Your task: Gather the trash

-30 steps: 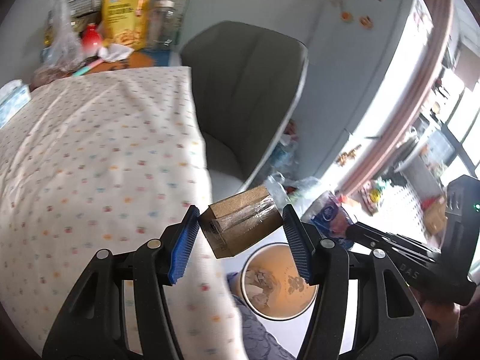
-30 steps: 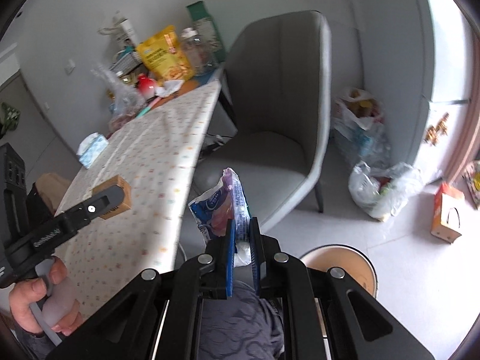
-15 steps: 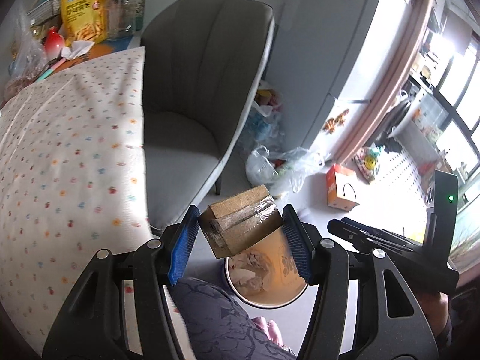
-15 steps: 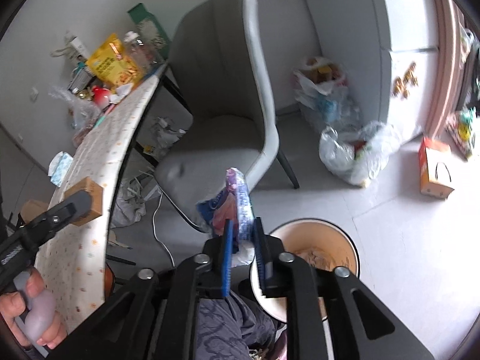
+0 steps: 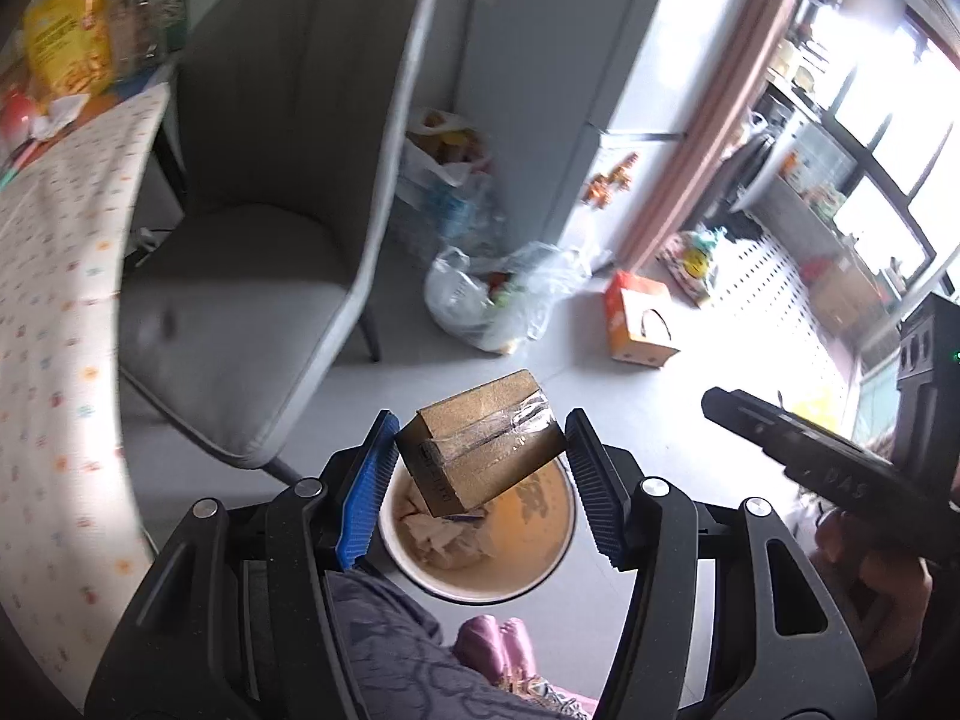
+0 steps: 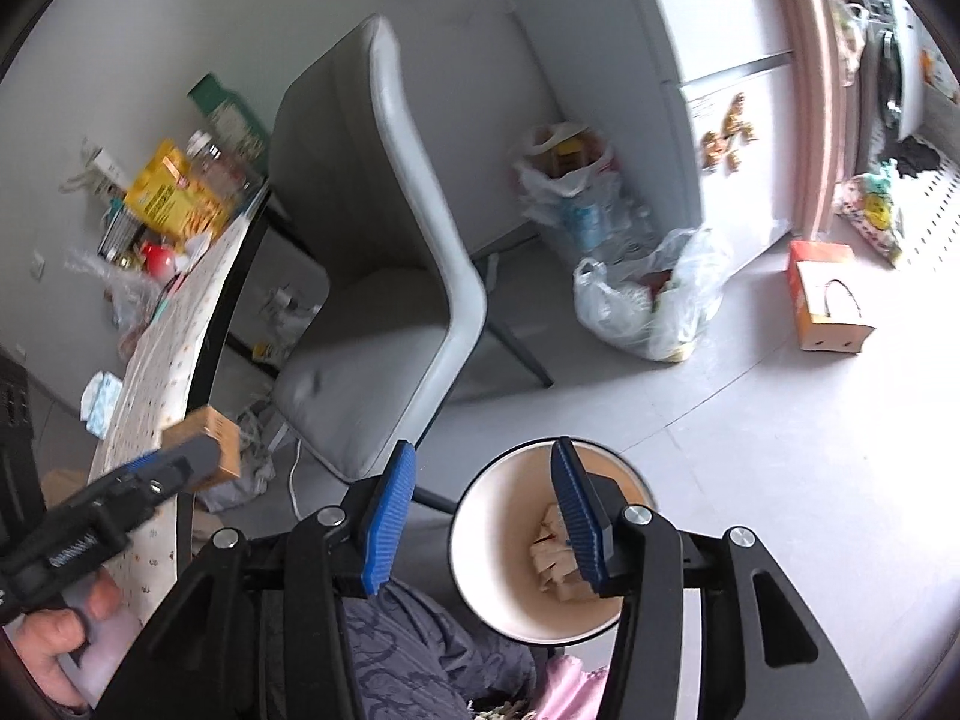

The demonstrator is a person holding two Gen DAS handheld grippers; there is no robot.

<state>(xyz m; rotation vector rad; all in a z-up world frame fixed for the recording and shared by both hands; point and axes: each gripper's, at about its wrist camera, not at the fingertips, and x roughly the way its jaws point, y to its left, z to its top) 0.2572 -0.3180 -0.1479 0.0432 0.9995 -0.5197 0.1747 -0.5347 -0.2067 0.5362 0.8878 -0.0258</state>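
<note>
Right fingers (image 6: 480,516) are opening, wrapper gone, above the bin (image 6: 480,540); left fingers (image 5: 480,480) still clamp the box (image 5: 480,450).

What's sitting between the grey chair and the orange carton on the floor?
A clear plastic bag stuffed with rubbish lies on the floor between the grey chair and the orange carton. Both wrist views show it.
</note>
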